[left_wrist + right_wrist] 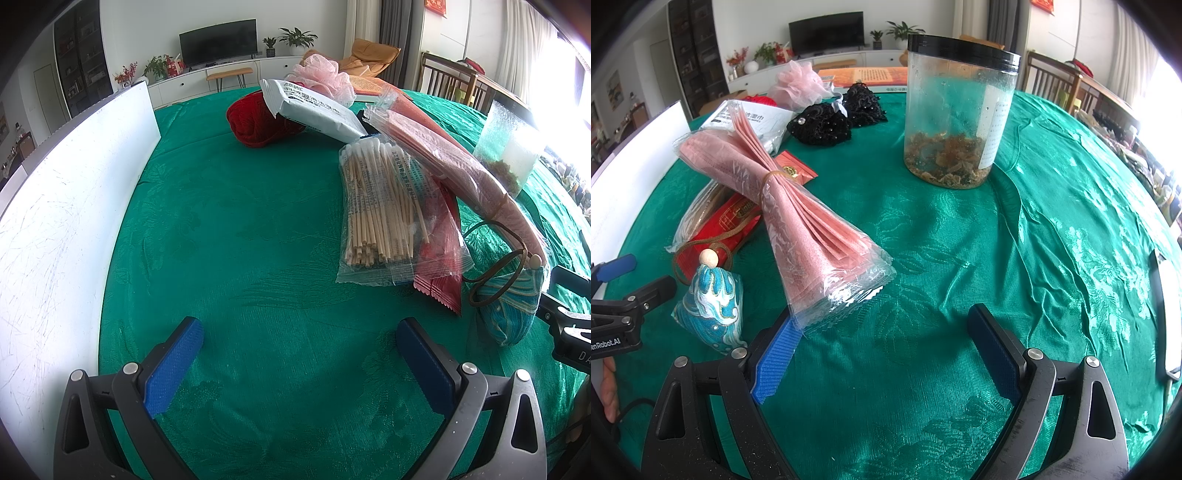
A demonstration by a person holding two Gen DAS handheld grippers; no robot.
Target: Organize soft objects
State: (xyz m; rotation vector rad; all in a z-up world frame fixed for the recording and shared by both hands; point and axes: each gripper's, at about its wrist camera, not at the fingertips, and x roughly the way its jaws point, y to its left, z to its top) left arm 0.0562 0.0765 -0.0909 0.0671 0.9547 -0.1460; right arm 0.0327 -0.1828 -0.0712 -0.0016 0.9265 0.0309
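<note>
From the left wrist camera I see my left gripper (299, 350) with its two blue pads spread apart over bare green tablecloth (236, 229), nothing between them. A white board (66, 206) stands along the left edge. To the right lies one heap: one bag of cotton swabs (376, 210) on top of red packets (439, 258), one banded bundle of pink masks (443, 155) running far to near, one teal pouch (509, 314) with a brown cord at the near right. Farther off I count one red yarn ball (255, 122), one white wipes pack (314, 109) leaning on it, one pink mesh puff (325, 75), and one clear jar (506, 147) at the right.

From the right wrist camera my right gripper (882, 347) is also spread wide and empty; its left pad sits just beside the near end of the pink masks. The jar stands upright, far centre, well apart from the heap. I count two black beaded lace pieces (820, 127) to its left, with the puff behind them. The teal pouch lies near left, one wooden bead (708, 256) at its top.
</note>
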